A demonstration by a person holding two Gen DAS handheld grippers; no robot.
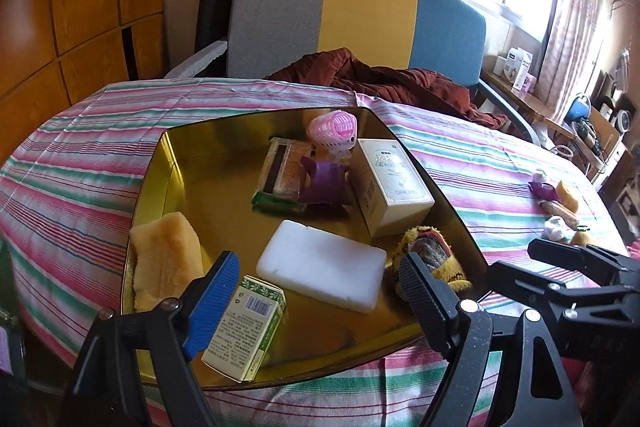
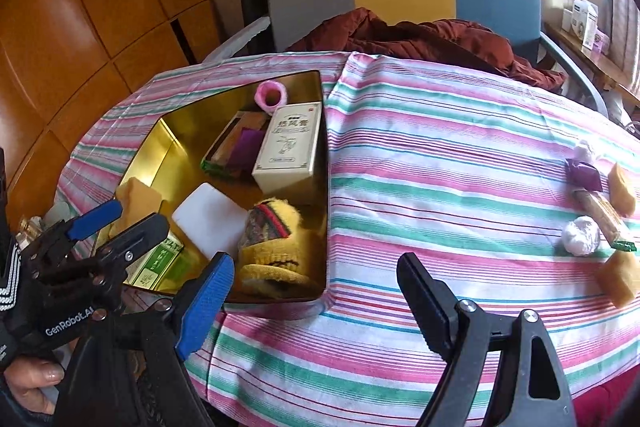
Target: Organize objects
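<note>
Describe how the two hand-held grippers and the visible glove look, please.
Each hand-held gripper, left and right, is black plastic with silver rivets, one blue ribbed pad and one black ribbed pad. The left one carries white "GenRobot.AI" lettering. The glove is black with white stripes.

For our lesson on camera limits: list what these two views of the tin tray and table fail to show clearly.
- Green box: right wrist view, half hidden behind the left gripper.
- Yellow sponge: left wrist view, partly covered by a blue finger.
- Print on white box: too small to read.
- Shelf items: washed out by window glare.
</note>
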